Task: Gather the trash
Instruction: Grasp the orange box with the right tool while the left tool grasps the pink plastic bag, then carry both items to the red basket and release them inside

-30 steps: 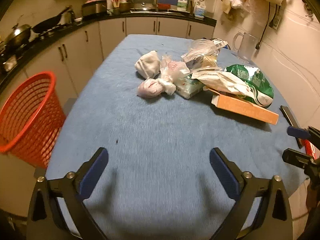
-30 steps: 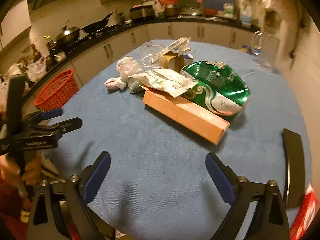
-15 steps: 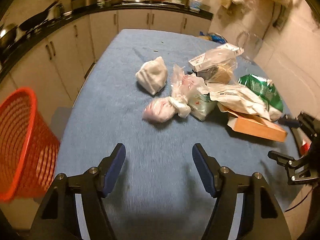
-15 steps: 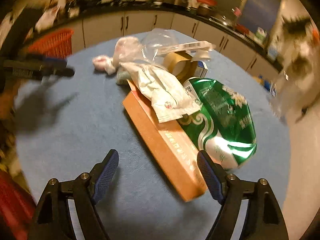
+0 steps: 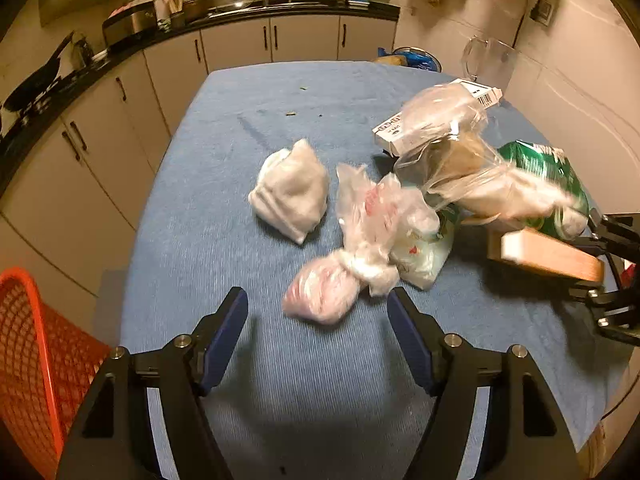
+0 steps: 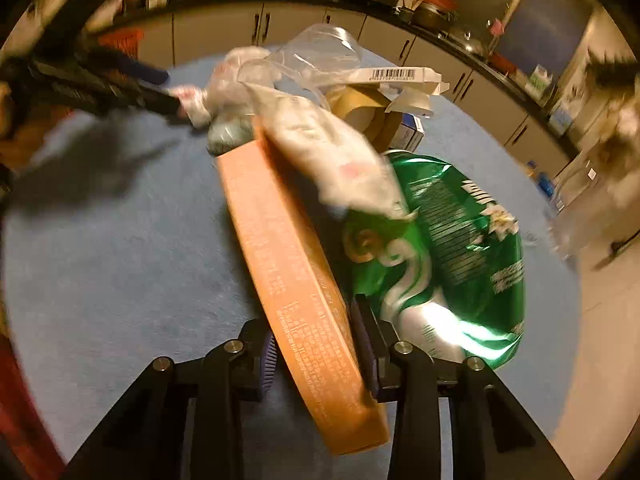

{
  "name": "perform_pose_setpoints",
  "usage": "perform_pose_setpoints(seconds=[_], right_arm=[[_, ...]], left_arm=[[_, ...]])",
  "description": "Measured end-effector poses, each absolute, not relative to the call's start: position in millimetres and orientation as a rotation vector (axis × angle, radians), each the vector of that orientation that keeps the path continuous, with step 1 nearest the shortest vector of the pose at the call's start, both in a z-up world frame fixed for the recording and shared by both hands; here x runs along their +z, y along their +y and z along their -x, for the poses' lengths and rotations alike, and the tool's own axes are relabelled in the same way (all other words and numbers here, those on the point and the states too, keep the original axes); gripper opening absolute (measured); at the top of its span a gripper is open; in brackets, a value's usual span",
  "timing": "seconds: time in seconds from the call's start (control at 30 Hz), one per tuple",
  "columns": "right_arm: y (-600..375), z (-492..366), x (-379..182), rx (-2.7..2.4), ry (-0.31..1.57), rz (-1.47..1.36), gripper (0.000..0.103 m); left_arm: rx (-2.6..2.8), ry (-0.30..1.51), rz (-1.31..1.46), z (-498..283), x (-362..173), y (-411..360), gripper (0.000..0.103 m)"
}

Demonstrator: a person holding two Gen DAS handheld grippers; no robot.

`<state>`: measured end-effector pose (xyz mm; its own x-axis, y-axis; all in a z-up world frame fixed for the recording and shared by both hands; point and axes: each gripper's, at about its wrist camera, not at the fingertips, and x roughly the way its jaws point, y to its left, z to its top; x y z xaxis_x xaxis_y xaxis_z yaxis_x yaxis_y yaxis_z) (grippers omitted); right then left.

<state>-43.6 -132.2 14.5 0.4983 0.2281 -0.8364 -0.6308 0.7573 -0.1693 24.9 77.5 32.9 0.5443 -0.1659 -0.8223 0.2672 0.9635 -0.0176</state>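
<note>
The right gripper is closing on the orange box, with both pads against its long sides near its end. A white wrapper and a green bag lie against the box on the blue table. The left gripper is opening, with nothing between its pads; a pink knotted bag lies just ahead. A red basket stands beside the table
</note>
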Motion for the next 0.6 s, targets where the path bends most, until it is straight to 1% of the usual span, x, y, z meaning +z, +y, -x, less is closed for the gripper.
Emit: perform_pose_setpoints(seconds=[0.17,0.37,0.43,0.47,0.6], right_arm=[[-153,50,25,0.617,0.943,0.279,0.03],[-170,62,29,0.698,0.963,0.106,0.026],[-173,63,28,0.709,0.961,0.076,0.026],[-174,63,29,0.715,0.959,0.062,0.026],[-178,71,33,0.728,0.947,0.029,0.026]], left_arm=[[-0.284,0.971,-0.166,-38,27,65,0.072],[-0.303,0.954,-0.249,-48,16,43,0.071],[-0.31,0.961,-0.249,-51,13,39,0.057],[-0.308,0.974,-0.242,-53,11,38,0.044],[-0.284,0.966,-0.202,-40,13,37,0.044]])
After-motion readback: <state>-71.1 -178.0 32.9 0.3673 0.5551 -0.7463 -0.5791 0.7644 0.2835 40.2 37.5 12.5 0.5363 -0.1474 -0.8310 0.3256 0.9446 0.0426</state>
